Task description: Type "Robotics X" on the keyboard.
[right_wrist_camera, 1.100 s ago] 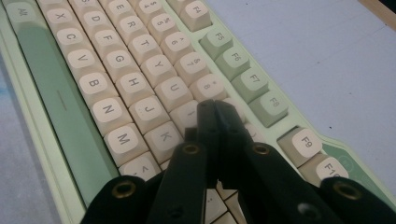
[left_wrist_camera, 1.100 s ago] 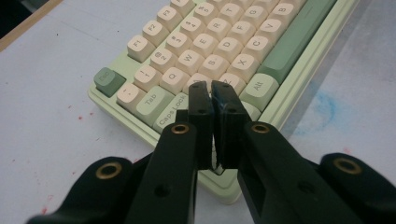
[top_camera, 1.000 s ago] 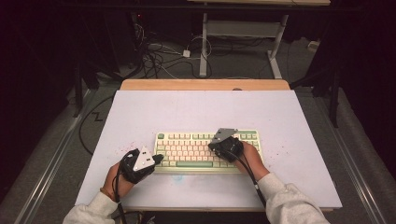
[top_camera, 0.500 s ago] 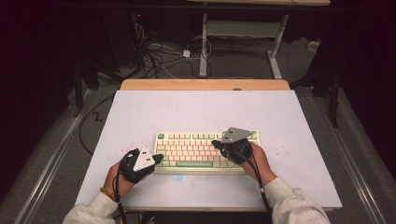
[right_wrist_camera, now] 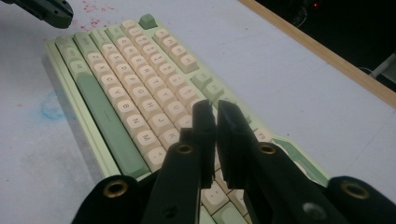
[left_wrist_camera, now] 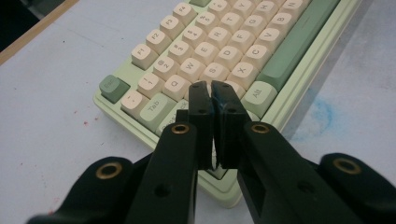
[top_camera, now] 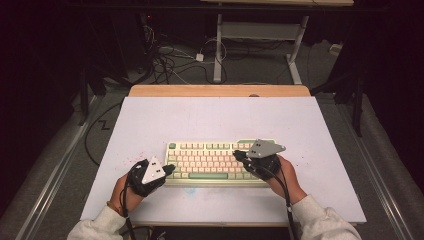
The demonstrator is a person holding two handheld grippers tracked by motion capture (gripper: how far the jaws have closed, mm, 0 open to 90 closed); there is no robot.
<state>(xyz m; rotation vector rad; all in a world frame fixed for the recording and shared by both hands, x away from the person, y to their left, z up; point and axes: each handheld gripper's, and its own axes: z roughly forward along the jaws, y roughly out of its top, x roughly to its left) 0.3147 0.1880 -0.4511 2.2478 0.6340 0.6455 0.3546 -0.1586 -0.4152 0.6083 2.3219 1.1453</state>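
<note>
A pale green keyboard [top_camera: 210, 161] with cream keys lies near the front of the white table [top_camera: 210, 117]. My left gripper [top_camera: 170, 169] rests at the keyboard's left front corner, its jaws shut with nothing between them; in the left gripper view the tips [left_wrist_camera: 211, 88] hover over the keys beside Tab [left_wrist_camera: 153, 106]. My right gripper [top_camera: 237, 155] is over the right half of the keyboard, jaws shut and empty; in the right gripper view its tips [right_wrist_camera: 211, 106] sit above the cream keys [right_wrist_camera: 154, 98] right of the green space bar [right_wrist_camera: 105, 119].
Cables [top_camera: 170, 60] and a desk frame [top_camera: 260, 35] lie on the dark floor beyond the table's wooden far edge [top_camera: 220, 90]. Red specks [top_camera: 131, 159] and a faint blue smudge [top_camera: 190, 190] mark the tabletop near the keyboard.
My right gripper has shifted slightly right and back over the keyboard's right half. The left gripper has stayed at the left front corner.
</note>
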